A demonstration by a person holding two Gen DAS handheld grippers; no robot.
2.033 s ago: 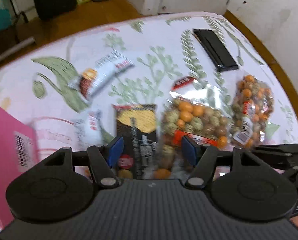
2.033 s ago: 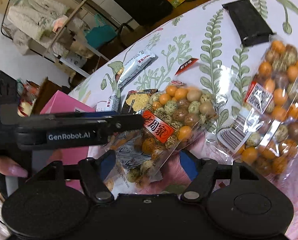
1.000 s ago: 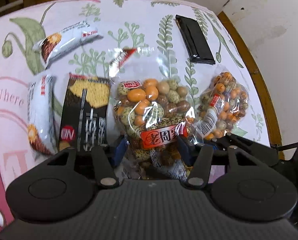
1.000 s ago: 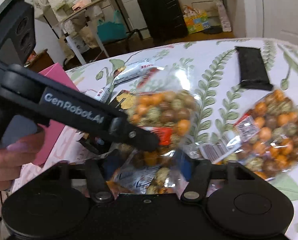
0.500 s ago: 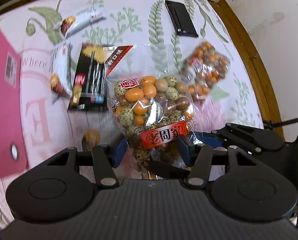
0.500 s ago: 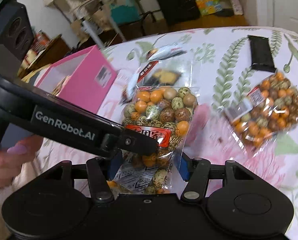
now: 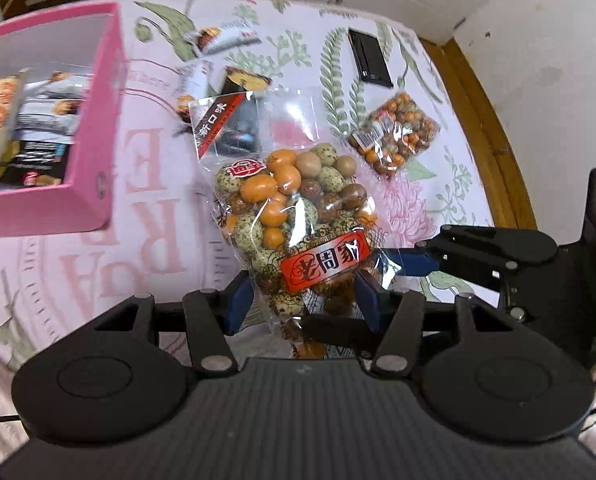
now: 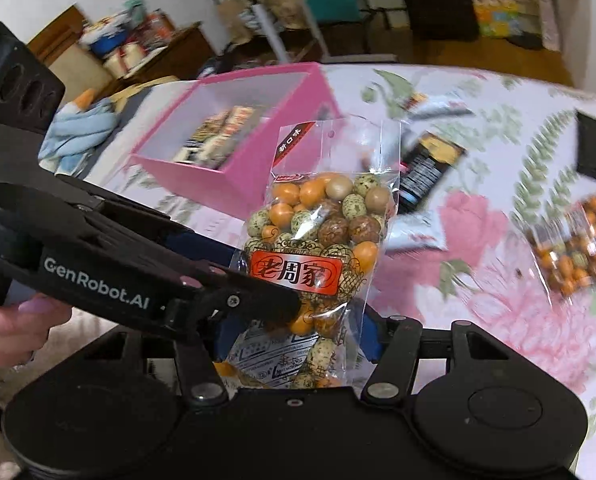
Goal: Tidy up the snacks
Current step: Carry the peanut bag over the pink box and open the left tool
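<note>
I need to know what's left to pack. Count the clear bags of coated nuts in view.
2. One nut bag is held up off the table, pinched between both claws; the second nut bag lies on the floral tablecloth beyond it, near the black packet. The pink box may hide others.

Clear glossy plastic on the bag of coated nuts [image 7: 294,216], light glinting off its creases, the nuts inside smooth and shiny. The left gripper [image 7: 302,302] shows matt black plastic with blue pads, ribbed on its housing. Smooth pink card for the box [image 7: 94,128]. The tablecloth [image 7: 146,248] looks printed and faintly sheeny; the table's edge [image 7: 494,168] is varnished wood. Second bag [image 7: 394,136] near that edge: crinkly clear film.
</note>
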